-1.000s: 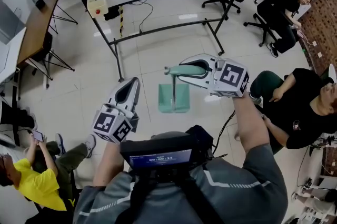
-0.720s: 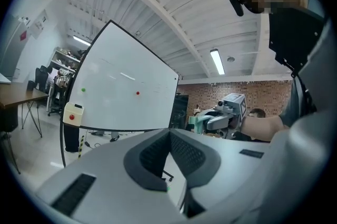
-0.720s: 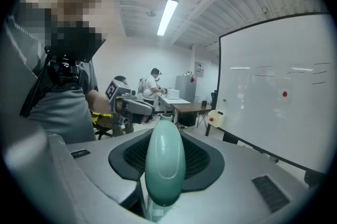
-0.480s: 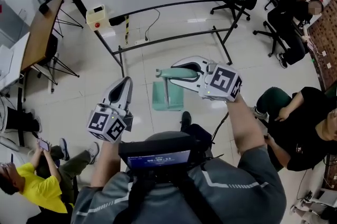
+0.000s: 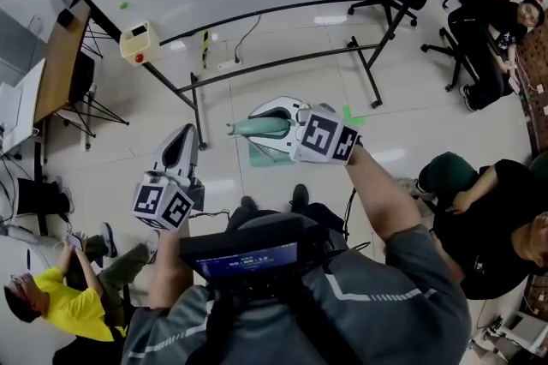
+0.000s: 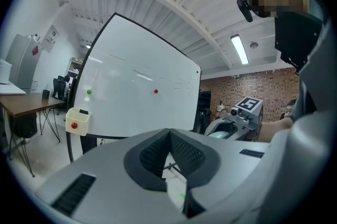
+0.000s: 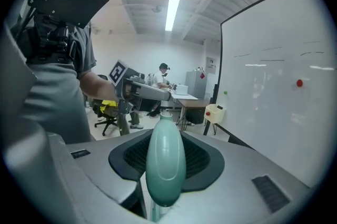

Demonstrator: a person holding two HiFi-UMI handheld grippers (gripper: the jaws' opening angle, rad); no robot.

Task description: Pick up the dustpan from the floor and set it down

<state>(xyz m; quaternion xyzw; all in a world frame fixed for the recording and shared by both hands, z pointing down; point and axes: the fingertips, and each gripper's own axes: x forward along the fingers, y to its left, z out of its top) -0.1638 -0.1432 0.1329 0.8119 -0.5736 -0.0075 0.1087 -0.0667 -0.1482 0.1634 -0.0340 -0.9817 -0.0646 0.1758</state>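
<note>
One thing to move: the pale green plastic dustpan with a long handle (image 5: 247, 128), held up above the shiny tiled floor (image 5: 282, 80), not set down yet.
Right tool (image 7: 166, 150): squeezes the handle, so the pan hangs below it.
Pan: I cannot see anything in it.
Left tool (image 6: 169, 136): closed, nothing in it, kept off to the side.
</note>
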